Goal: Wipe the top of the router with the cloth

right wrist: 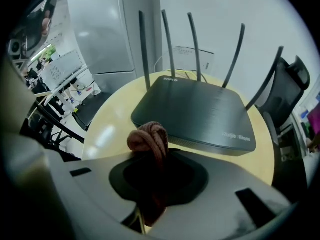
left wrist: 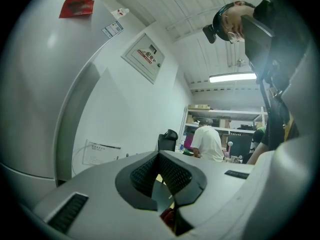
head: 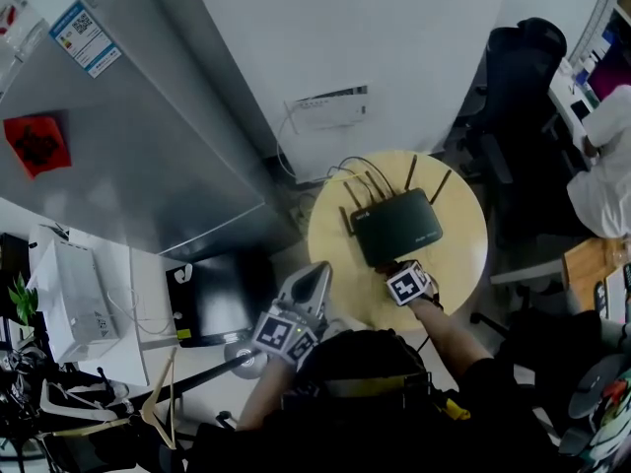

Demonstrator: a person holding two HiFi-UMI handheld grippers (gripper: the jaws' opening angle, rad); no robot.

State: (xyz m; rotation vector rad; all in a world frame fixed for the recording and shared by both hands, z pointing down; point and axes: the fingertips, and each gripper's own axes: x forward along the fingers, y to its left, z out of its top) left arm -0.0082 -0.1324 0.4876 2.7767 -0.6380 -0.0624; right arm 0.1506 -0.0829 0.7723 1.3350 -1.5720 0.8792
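A black router [head: 395, 227] with several upright antennas lies on a round yellow table [head: 463, 264]. In the right gripper view the router [right wrist: 200, 111] fills the middle, just beyond the jaws. My right gripper [head: 407, 282] hovers at the router's near edge, shut on a bunched reddish-brown cloth [right wrist: 148, 138] that sticks out above its jaws [right wrist: 155, 154]. My left gripper [head: 314, 282] hangs off the table's left side, pointing up and away toward the wall. Its jaws [left wrist: 159, 159] stand together with nothing clearly held.
A silver fridge [head: 128, 136] stands at the left and a wall panel [head: 330, 106] behind the table. Cables [head: 355, 170] trail from the router's back. A black office chair [head: 518, 67] and a person in white [head: 603, 166] are at the right. A black box [head: 222, 304] sits on the floor left of the table.
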